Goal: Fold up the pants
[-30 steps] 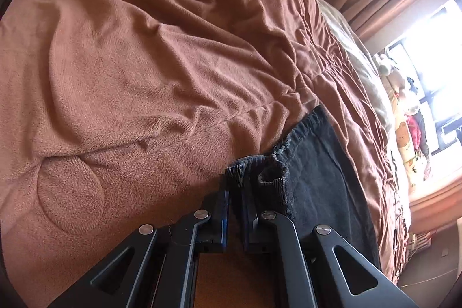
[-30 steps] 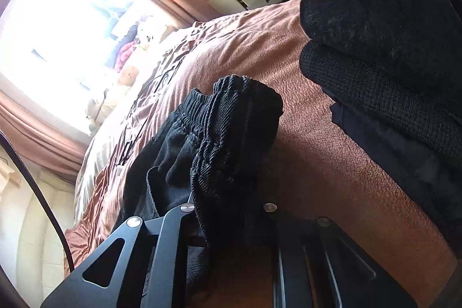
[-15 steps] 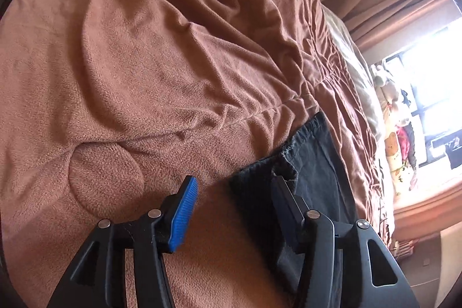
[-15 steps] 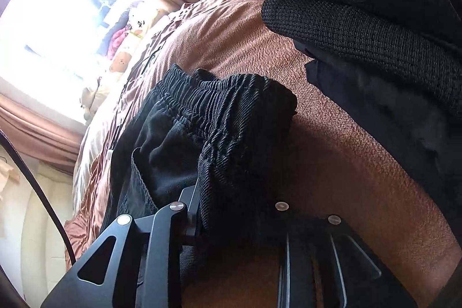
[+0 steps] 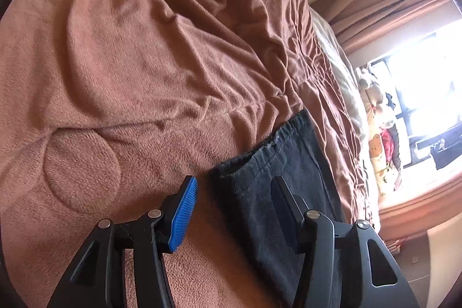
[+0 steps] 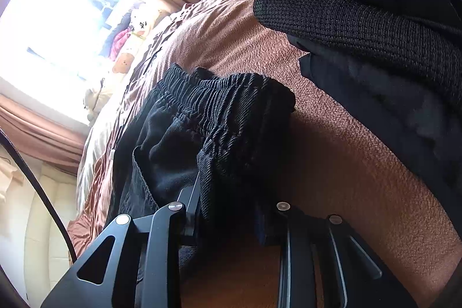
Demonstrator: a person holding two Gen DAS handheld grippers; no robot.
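The big brown blanket [image 5: 138, 54] covers the bed and carries everything. A stack of dark folded clothes [image 6: 375, 28] sits on it, close to the side where your right hand works. The black pants [image 5: 277, 172] lie flat on the blanket, near the edge of the bed that faces the bright window [image 5: 427, 94].

Your left gripper [image 5: 234, 189] has its two fingers spread wide apart. The blue pad [image 5: 184, 210] rests over the bare blanket, just beside the corner of the pants. The other finger sits over the black cloth. Nothing is pinched there, so that corner lies free on the bed.

Your right gripper [image 6: 228, 210] has the stretchy waistband [image 6: 219, 103] bunched up between its fingers. The fingers stand only a little apart, with thick cloth packed in the gap. It looks like they are pinching the waistband, but the cloth hides the pads, so I cannot be fully sure.

I think you are at the end of one fold. The left side is set down, and the right side is not let go yet.

Next, you need to lay the waistband flat on the blanket, lined up with the corner by your left gripper. Then spread the right fingers and lift away gently. Watch that the bunched cloth does not stay rumpled or catch on a finger.
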